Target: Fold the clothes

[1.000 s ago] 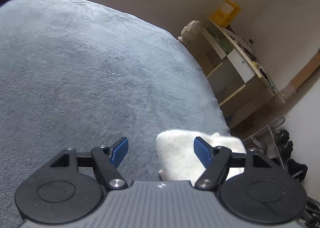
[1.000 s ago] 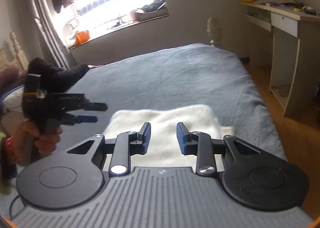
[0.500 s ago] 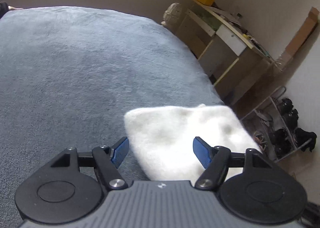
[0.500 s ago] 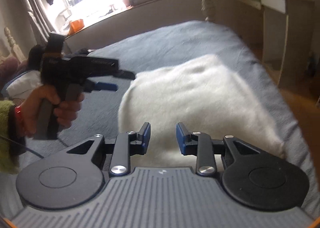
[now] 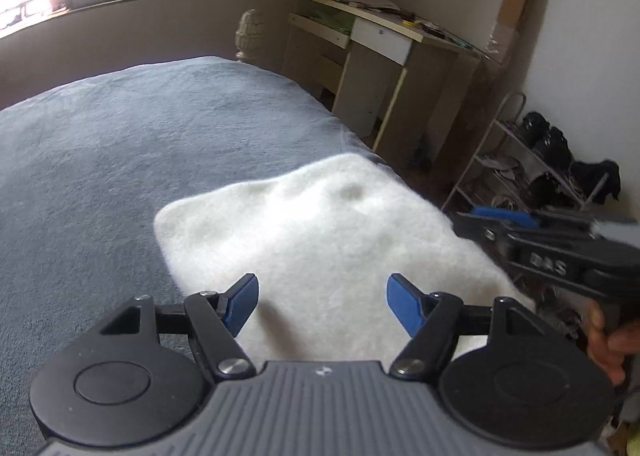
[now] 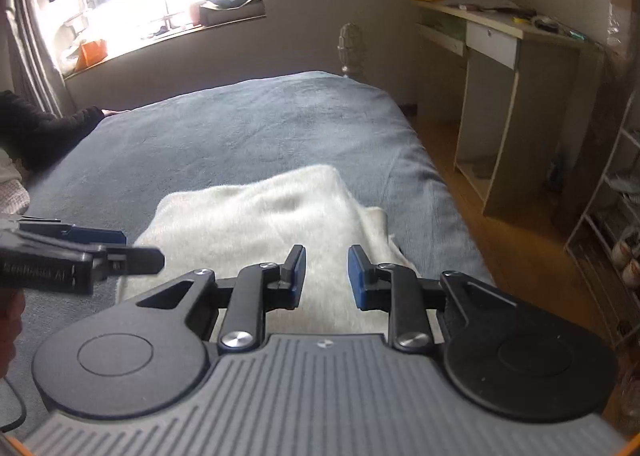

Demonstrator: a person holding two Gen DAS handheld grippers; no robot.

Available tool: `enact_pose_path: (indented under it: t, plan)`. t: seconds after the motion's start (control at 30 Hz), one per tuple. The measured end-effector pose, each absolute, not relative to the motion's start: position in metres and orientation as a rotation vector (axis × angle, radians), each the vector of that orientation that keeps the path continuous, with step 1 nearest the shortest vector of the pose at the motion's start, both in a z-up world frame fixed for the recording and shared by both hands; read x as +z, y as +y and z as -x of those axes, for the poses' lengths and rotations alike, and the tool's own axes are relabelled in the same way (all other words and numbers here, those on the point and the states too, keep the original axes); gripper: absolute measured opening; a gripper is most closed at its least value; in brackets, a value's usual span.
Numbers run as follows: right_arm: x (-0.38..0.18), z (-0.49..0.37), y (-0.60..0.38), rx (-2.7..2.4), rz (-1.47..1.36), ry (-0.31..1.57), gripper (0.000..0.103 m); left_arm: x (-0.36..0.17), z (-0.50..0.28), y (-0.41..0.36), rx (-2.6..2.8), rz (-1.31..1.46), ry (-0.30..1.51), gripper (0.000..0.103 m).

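Both tongs are empty right now. Left tongs [image 5: 322,302] are spread wide with nothing between the blue pads, hovering over the near end of the white fluffy garment [image 5: 320,224]. Right tongs [image 6: 327,276] have only a narrow gap and are closing, but the pads aren't pinching anything as far as I can see; the fabric just lies underneath them.

The garment sits on the grey bed [image 5: 120,144], at the near corner, on the side towards the desk [image 6: 520,40], with one edge right at the bed's side. In the right wrist view it already looks doubled over: a thick upper layer with a thinner flap poking out beside it on the desk side. So I'd guess at least one fold is done.

What's left, judging by the shape: that stray flap isn't lined up, the top is lumpy with a few dents, and the bundle is still pretty big, so probably another fold plus some smoothing. A dark garment [image 6: 44,132] lies at the bed's far side, towards the window, apparently not folded yet.
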State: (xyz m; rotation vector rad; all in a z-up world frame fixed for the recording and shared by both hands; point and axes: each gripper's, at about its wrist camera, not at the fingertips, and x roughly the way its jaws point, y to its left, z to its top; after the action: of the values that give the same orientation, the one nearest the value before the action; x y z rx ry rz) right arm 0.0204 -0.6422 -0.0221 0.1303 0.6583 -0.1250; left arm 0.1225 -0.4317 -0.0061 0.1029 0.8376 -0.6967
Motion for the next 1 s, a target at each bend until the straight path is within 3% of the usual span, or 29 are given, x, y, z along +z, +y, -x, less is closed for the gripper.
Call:
enact_pose_path:
  t: [0.2, 0.4, 0.57, 0.77, 1.0]
  plan:
    - [-0.07, -0.047, -0.656, -0.088, 0.013, 0.728, 0.022, -0.023, -0.105, -0.457, -0.704, -0.24, 0.74, 0.083]
    - [-0.067, -0.056, -0.653, -0.021, 0.127, 0.785, 0.023, -0.026, -0.107, -0.464, -0.706, -0.235, 0.725, 0.083]
    - [-0.045, -0.067, -0.669, 0.018, 0.032, 0.865, 0.022, -0.014, -0.102, -0.453, -0.72, -0.207, 0.712, 0.078]
    - [0.011, 0.0, -0.671, -0.057, -0.012, 0.765, 0.022, -0.001, -0.058, -0.424, -0.783, -0.191, 0.695, 0.079]
    - [-0.039, 0.035, -0.641, -0.073, 0.091, 0.874, 0.019, -0.04, -0.009, -0.445, -0.785, -0.4, 0.588, 0.081]
